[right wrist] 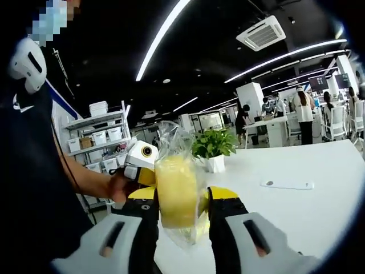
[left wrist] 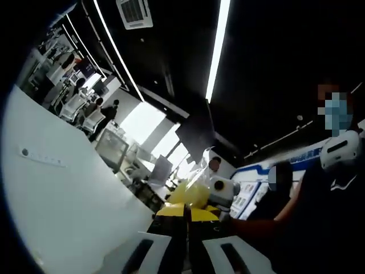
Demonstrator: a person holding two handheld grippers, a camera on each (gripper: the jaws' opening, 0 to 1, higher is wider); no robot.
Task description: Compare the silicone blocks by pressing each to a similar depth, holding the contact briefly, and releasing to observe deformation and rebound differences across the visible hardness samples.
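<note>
we see a broad white worktop [right wrist: 319,211] with a small potted green plant [right wrist: 213,149] near its far edge. our right gripper [right wrist: 181,214] clamps a yellow silicone block in a clear plastic bag [right wrist: 177,191] between its jaws, raised above the worktop's near edge. our left gripper [left wrist: 188,254] has its jaws parted, nothing between them.

right gripper [right wrist: 177,214] raised off the table, jaws upright and closed on a bagged yellow silicone block [right wrist: 177,197]; left gripper [right wrist: 140,162] comes in from the left at the block's far side, person's hand [right wrist: 121,187] around it; left gripper's jaw gap not resolvable
</note>
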